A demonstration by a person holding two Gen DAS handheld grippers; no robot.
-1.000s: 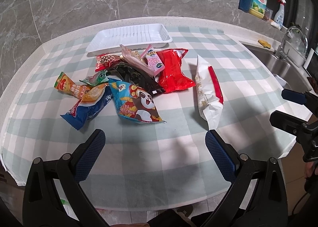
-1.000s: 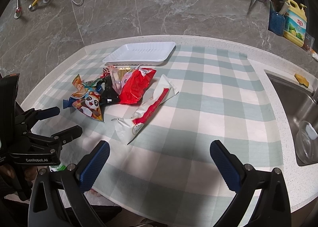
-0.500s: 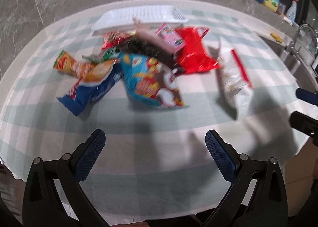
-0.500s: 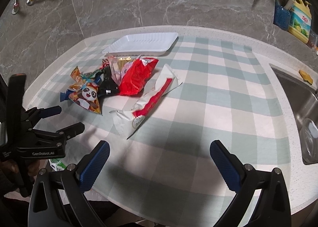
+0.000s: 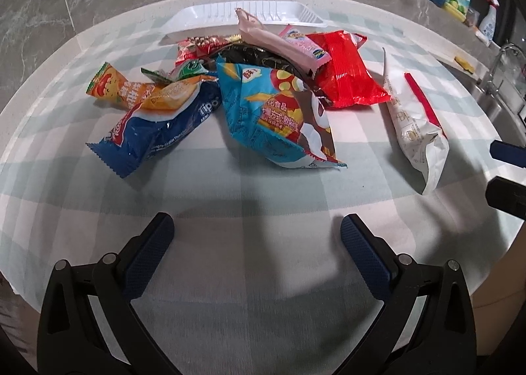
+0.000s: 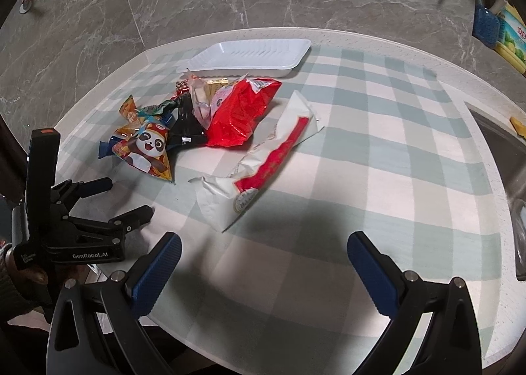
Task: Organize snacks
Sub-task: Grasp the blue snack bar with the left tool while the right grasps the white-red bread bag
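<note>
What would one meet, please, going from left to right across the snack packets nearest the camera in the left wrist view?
Dark blue packet → light blue panda packet → red packet → white packet with red stripe

Black packet, centre of the left wrist view: mostly buried under the pink packet and panda packet; print unreadable. Green packet: only a corner shows. White tray: near wall hidden behind the pile. Right hand-held gripper: cut off by the right frame edge. Yellow bottle, right wrist view: cropped at right edge. Red-striped white bag: text too small to read.
</note>
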